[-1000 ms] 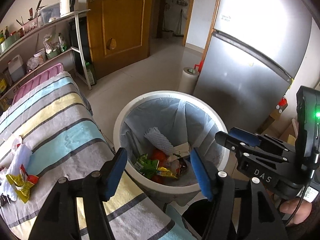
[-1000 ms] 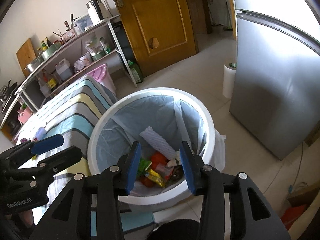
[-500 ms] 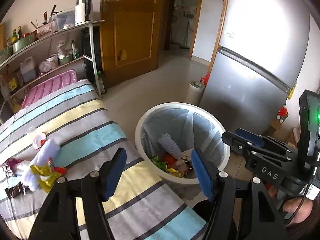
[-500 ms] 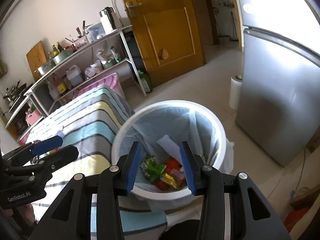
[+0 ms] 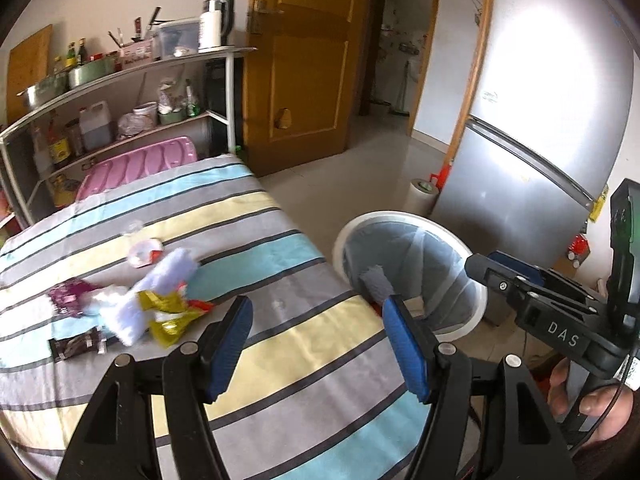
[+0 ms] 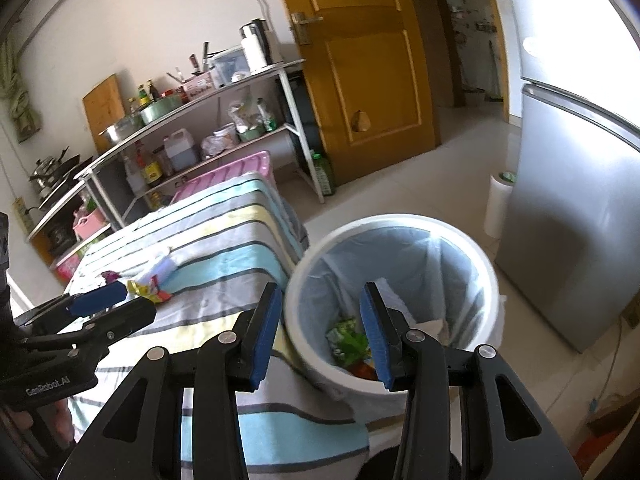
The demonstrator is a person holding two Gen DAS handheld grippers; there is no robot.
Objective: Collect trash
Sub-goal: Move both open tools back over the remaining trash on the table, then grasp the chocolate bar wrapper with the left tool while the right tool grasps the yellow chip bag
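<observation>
Left claw (image 5: 316, 344) spread, nothing between its blue pads, hovering over the striped bench (image 5: 280, 360). Right claw (image 6: 320, 336) empty, jaws opening, above the white bin's (image 6: 400, 222) near rim. Wrapper pile (image 5: 160, 308) lies on the bench well left of the bin; more trash (image 6: 348, 344) sits inside the bin.

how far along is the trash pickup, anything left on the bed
Partly done. The white bin beside the bed already holds several wrappers, green and red among them. Nothing is in hand: the left gripper is open and empty, and the right gripper is empty with its jaws opening. Still left on the striped blanket: a yellow wrapper, white crumpled paper, a purple wrapper and a dark packet.
</observation>
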